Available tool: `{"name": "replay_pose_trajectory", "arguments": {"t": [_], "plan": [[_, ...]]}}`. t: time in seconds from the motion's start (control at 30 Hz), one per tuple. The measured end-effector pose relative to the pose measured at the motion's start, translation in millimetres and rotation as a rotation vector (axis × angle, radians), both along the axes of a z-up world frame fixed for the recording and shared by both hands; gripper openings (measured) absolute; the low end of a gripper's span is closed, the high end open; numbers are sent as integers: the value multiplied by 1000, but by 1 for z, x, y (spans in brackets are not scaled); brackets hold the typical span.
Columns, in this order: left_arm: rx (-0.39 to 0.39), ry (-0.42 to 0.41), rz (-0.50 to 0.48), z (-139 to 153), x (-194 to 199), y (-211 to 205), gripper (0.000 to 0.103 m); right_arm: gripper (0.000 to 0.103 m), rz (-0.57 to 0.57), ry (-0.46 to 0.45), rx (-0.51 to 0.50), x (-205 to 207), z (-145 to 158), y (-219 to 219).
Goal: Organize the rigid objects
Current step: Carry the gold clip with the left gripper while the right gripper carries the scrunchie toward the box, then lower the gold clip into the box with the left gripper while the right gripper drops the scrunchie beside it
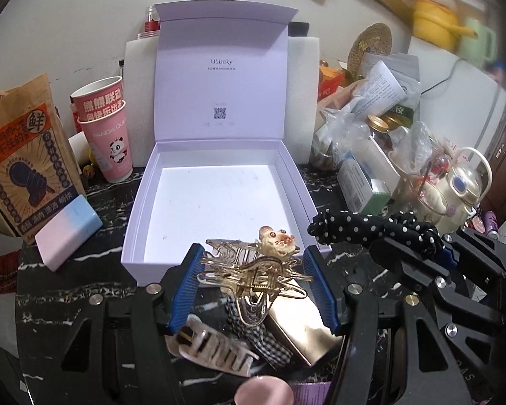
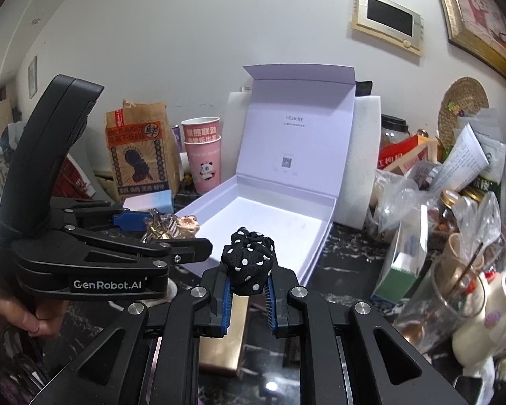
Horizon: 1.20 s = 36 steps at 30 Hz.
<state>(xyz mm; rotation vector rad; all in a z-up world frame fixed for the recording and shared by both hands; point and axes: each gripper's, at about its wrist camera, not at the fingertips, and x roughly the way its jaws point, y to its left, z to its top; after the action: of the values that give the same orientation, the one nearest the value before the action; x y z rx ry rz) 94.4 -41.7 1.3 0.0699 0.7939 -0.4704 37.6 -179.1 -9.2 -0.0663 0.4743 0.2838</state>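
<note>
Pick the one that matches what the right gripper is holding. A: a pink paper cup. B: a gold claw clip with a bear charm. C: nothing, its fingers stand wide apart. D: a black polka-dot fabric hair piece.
D: the right gripper is shut on the black polka-dot hair piece, while the gold claw clip sits in the left gripper.

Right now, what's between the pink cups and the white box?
Nothing: bare dark marble counter separates the pink cups from the white box, seen in the left wrist view.
</note>
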Motion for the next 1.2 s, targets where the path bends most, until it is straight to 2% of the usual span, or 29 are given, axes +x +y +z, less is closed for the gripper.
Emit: {"name": "replay_pose_trajectory", "arguments": {"t": [0.47,0.83,1.2], "plan": [[10,-24,13,14,41,-6,60,16,7,-47,-19,38,12,-1],[26,-51,57,21,82,-2,60,16,15,-44,-41,80,14,0],[50,-67,83,22,120,-4,60,16,-5,-1,-77,127,9,1]]}}
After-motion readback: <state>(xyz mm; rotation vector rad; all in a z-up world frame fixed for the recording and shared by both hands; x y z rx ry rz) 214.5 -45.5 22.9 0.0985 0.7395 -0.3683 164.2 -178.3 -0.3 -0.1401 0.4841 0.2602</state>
